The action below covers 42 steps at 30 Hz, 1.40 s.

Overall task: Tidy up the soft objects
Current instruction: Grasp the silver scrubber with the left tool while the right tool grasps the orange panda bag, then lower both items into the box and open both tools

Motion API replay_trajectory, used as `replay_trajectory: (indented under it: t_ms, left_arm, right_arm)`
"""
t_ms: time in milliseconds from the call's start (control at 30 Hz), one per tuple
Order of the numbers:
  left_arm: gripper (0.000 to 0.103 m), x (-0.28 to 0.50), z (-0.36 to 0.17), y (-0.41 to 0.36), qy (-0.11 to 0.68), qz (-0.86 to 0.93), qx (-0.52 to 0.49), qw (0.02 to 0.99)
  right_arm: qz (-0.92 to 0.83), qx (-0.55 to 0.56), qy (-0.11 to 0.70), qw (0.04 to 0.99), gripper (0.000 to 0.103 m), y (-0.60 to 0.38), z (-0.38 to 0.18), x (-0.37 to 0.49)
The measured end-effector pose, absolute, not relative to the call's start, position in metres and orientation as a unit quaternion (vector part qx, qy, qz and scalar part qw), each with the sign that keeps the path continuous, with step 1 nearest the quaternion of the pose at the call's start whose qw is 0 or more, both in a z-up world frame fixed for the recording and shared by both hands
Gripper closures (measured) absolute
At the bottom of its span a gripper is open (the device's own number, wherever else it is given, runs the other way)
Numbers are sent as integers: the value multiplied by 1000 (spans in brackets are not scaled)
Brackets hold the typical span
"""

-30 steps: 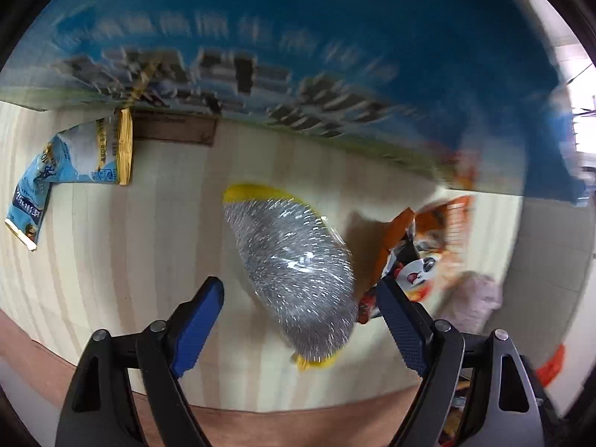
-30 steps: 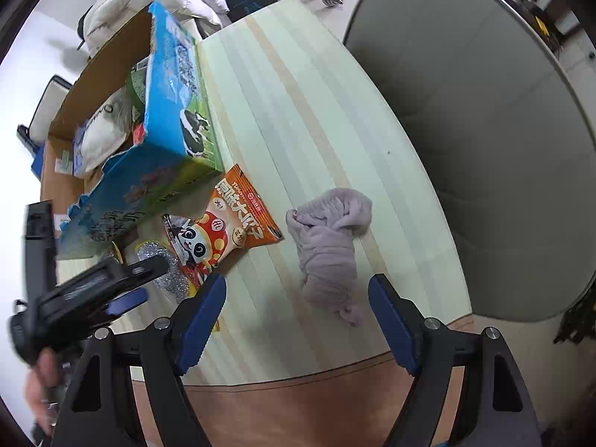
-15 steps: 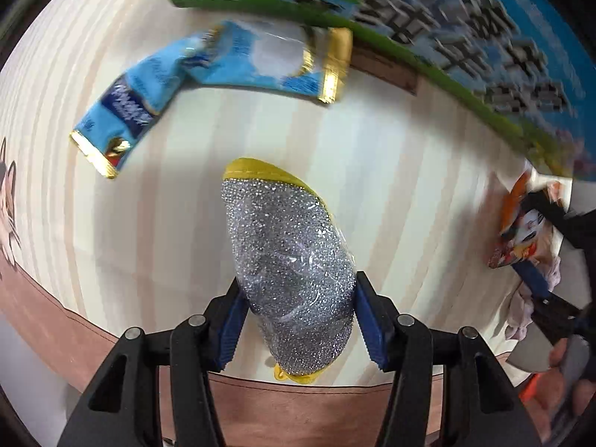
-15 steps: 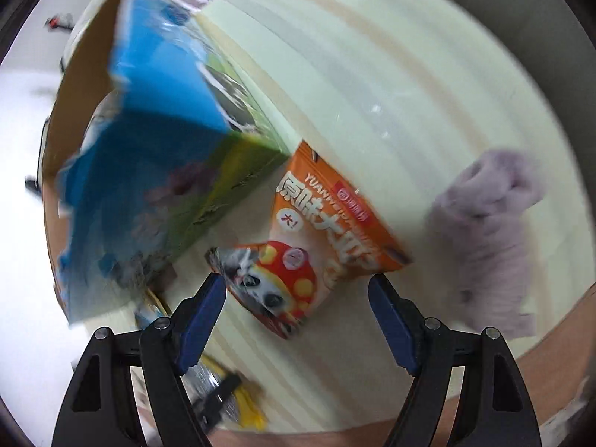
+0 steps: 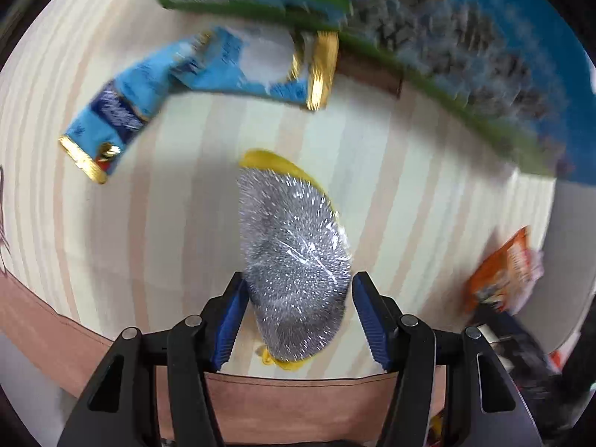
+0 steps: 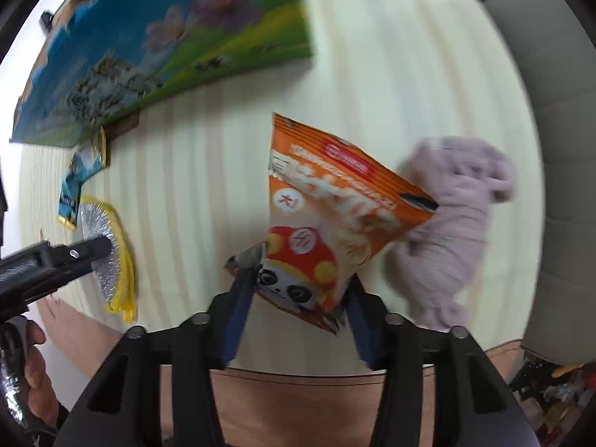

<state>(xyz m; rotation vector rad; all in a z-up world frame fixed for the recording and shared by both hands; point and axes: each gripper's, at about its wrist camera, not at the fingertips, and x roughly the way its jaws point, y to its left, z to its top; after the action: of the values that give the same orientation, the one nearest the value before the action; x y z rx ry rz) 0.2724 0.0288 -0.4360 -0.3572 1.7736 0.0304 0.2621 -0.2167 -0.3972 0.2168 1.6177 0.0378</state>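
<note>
Left gripper [image 5: 296, 316]: clamped on scouring pad [image 5: 292, 260], long axis pointing toward box [image 5: 428, 29]. Right gripper [image 6: 298, 320]: pinching snack bag [image 6: 327, 231] near surface [image 6: 208, 186] front edge.

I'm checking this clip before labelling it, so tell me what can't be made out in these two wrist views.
- Left wrist view: print on the blue carton is lost to motion blur.
- Left wrist view: the orange snack bag is small, blurred, near the edge.
- Right wrist view: the left gripper shows side-on, its jaw gap hidden.
- Right wrist view: part of the lilac cloth lies behind the snack bag.
- Both views: the carton's inside is out of sight.
</note>
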Motion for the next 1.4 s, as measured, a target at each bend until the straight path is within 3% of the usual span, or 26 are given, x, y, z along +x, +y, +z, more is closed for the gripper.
replay_trajectory:
  t_ms: [33, 200, 267, 300, 367, 567, 700, 900, 1033, 1200, 1400]
  left_arm:
    - [47, 273, -439, 23, 773, 13, -142, 618]
    - [47, 271, -437, 0, 770, 15, -107, 629]
    - [55, 269, -438, -1, 765, 21, -90, 638]
    - [56, 264, -441, -11, 763, 21, -83, 641]
    - [58, 260, -435, -6, 759, 20, -74, 646]
    - [61, 251, -405, -23, 747, 13, -66, 661]
    - [61, 247, -351, -32, 716, -18, -63, 695]
    - [61, 264, -235, -34, 649, -68, -72, 754]
    - [61, 312, -187, -22, 631, -86, -87, 766]
    - [60, 368, -181, 23, 627, -60, -95, 771]
    - [60, 437, -252, 42, 690, -45, -120, 712]
  right_arm:
    - [7, 124, 718, 685, 31, -222, -397, 263]
    - [-14, 194, 706, 681, 31, -227, -406, 270]
    - [-33, 203, 703, 681, 31, -230, -411, 271]
    - [-40, 205, 703, 680, 32, -231, -413, 274]
    - [-52, 190, 707, 679, 53, -234, -417, 272]
    - [-24, 129, 717, 684, 63, -208, -413, 263]
    - [14, 131, 709, 693, 64, -188, -386, 251]
    - [84, 143, 654, 738, 64, -160, -292, 253]
    - [112, 164, 621, 758, 64, -168, -230, 278]
    - [120, 177, 604, 768, 64, -161, -204, 339]
    - [110, 164, 632, 749, 64, -141, -236, 407]
